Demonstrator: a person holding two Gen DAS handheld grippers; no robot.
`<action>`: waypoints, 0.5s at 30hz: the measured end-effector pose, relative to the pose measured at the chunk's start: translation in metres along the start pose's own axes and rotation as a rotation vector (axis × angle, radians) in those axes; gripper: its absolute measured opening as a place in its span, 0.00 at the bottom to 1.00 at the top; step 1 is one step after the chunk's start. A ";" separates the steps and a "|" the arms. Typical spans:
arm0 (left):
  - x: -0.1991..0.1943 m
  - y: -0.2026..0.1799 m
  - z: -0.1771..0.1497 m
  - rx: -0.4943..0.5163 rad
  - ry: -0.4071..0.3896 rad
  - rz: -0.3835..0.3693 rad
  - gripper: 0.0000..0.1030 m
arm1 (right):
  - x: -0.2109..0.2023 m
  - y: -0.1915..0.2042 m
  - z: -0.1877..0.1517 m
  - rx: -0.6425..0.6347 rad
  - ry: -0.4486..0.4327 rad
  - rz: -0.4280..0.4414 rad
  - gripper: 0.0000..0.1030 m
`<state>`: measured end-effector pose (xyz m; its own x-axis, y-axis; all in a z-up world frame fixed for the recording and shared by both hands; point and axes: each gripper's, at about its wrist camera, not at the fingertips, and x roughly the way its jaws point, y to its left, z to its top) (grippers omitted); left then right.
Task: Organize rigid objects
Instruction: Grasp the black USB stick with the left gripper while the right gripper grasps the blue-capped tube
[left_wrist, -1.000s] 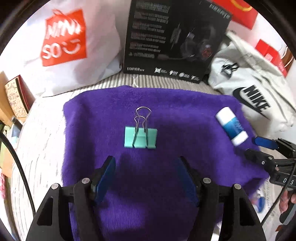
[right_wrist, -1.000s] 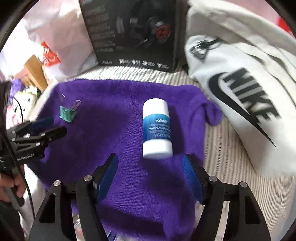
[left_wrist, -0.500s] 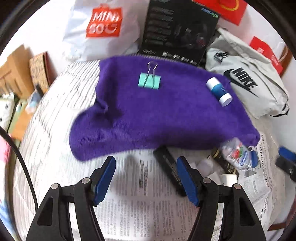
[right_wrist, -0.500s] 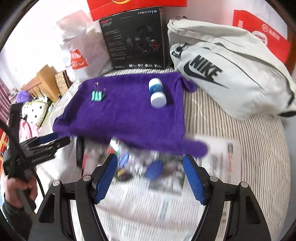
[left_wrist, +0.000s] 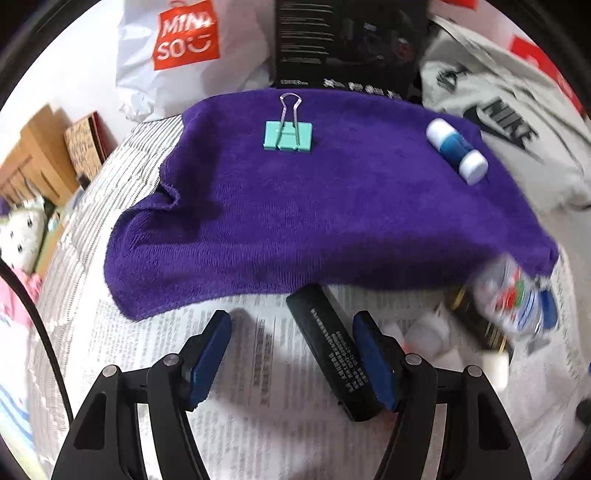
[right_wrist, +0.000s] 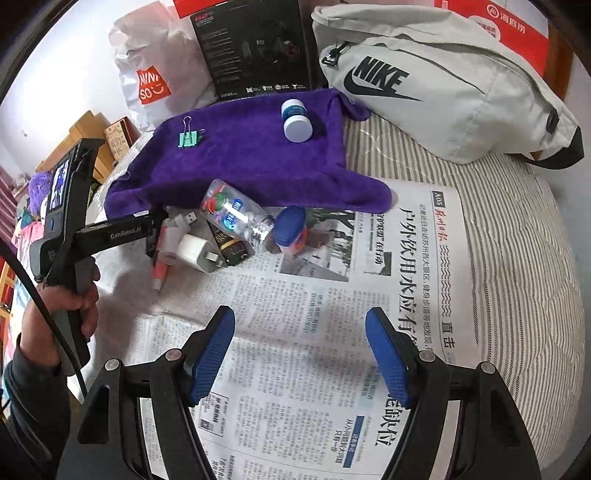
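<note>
Left wrist view: the left gripper (left_wrist: 291, 354) hangs over the newspaper (left_wrist: 229, 369) with its jaws apart and nothing gripped. A black bar (left_wrist: 332, 350) lies on the paper just inside the right finger, its far end tucked at the towel's near edge, its near end close to the finger's base. Its long axis runs from upper left to lower right, skewed against the gripper's line, so a grasp across it calls for a shift to the right and a small turn. On the purple towel (left_wrist: 332, 206) beyond lie 2 things already placed: a green clip (left_wrist: 289, 136), handles pointing away, and a white-and-blue tube (left_wrist: 456, 151) near the right edge. Between them the towel is bare, with room for more. A blurred bottle (left_wrist: 511, 295) lies at the towel's right corner.

Right wrist view: the right gripper (right_wrist: 299, 354) is also spread and empty, over bare newspaper (right_wrist: 332, 295). The pile lies ahead and to its left, at the towel's near edge: a clear bottle (right_wrist: 236, 216), a blue cap (right_wrist: 290, 230), a white charger (right_wrist: 197, 253), a USB plug (right_wrist: 184, 219) and a red pen (right_wrist: 159, 273). The left gripper (right_wrist: 147, 225) reaches into that pile from the left, so it is nearer the bar; the right is nearer the bottle and cap. To the right the paper is open.
</note>
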<state>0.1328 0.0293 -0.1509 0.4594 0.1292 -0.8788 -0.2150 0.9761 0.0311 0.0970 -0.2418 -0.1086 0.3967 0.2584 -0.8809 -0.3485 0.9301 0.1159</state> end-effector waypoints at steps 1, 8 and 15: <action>-0.003 0.002 -0.004 0.010 0.001 -0.001 0.65 | 0.001 -0.001 0.001 0.001 0.000 0.001 0.71; -0.011 0.019 -0.022 0.036 -0.008 -0.041 0.65 | 0.009 -0.004 0.011 0.025 -0.025 0.039 0.71; -0.016 0.007 -0.028 0.077 -0.031 -0.067 0.36 | 0.025 -0.009 0.033 0.052 -0.044 0.030 0.71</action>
<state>0.1000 0.0288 -0.1497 0.4971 0.0670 -0.8651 -0.1168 0.9931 0.0099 0.1380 -0.2351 -0.1161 0.4244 0.2961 -0.8557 -0.3165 0.9339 0.1662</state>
